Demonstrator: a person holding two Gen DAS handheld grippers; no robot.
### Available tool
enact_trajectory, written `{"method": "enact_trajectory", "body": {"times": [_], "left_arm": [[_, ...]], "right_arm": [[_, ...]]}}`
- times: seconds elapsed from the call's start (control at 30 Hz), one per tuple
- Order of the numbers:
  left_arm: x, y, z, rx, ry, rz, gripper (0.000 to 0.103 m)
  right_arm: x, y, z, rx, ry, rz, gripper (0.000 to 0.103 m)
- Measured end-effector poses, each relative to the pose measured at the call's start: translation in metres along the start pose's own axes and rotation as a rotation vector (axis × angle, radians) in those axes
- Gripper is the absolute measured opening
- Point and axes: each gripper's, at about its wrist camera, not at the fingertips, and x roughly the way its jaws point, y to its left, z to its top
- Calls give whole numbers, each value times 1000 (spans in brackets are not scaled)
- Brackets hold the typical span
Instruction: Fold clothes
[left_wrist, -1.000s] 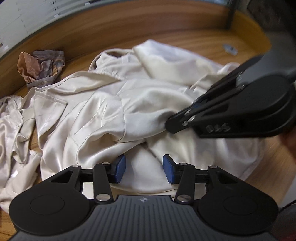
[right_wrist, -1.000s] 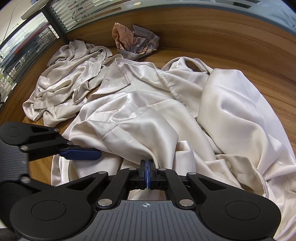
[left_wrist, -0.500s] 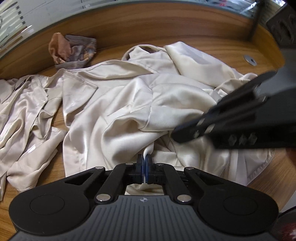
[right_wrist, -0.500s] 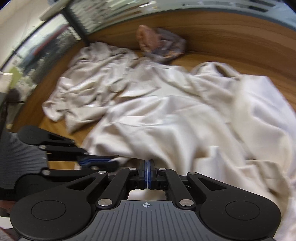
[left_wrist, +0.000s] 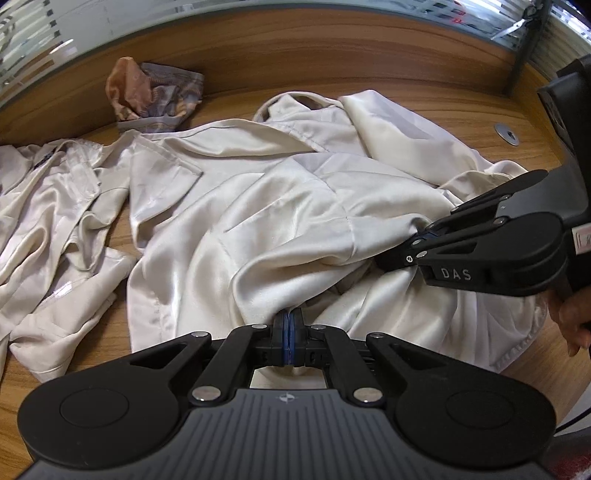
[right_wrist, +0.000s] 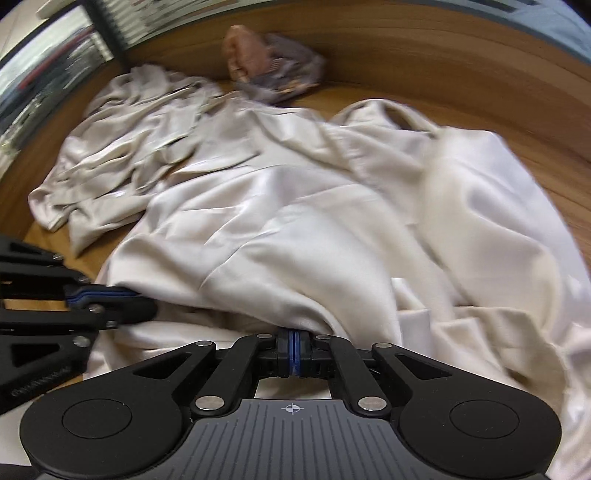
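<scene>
A cream satin shirt (left_wrist: 288, 206) lies rumpled across the wooden table (left_wrist: 424, 107), collar at the far side. My left gripper (left_wrist: 289, 323) is shut on a fold of its near hem, the blue pads pinching cloth. My right gripper (right_wrist: 294, 336) is shut on another fold of the same shirt (right_wrist: 295, 221). In the left wrist view the right gripper (left_wrist: 424, 236) comes in from the right, clamped on the cloth. The right wrist view is blurred and has the left gripper (right_wrist: 133, 293) at its left edge, closed on the hem.
A second cream garment (left_wrist: 48, 221) lies crumpled to the left of the shirt. A folded patterned brown and grey cloth (left_wrist: 155, 98) sits against the table's raised wooden back wall. A small metal disc (left_wrist: 506, 133) is set in the table at the far right. A hand (left_wrist: 572, 317) shows at the right edge.
My left gripper went from open over the hem to shut on a fold of it and shifted. The right gripper stayed shut on the cloth and the shirt bunched between both.
</scene>
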Motion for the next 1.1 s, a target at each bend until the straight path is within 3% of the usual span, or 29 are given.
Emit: {"method": "enact_trajectory", "body": {"times": [0.13, 0.27, 0.63, 0.77, 0.87, 1.03, 1.1], "left_arm": [[-5, -6, 5, 27, -31, -29, 2], [-6, -7, 8, 32, -32, -27, 2], [-6, 6, 2, -17, -8, -51, 2], [-8, 9, 0, -30, -5, -45, 2], [-8, 12, -2, -36, 0, -37, 4], [-11, 18, -5, -61, -2, -26, 6], [-12, 19, -4, -63, -5, -23, 7]], "right_arm": [[-5, 1, -2, -16, 2, 33, 5], [-5, 17, 1, -38, -8, 126, 5], [18, 31, 12, -72, 41, 146, 5], [24, 32, 12, -70, 61, 167, 23], [29, 37, 10, -82, 79, 166, 25], [34, 43, 7, -103, 79, 165, 25], [33, 43, 7, -104, 77, 171, 13]]}}
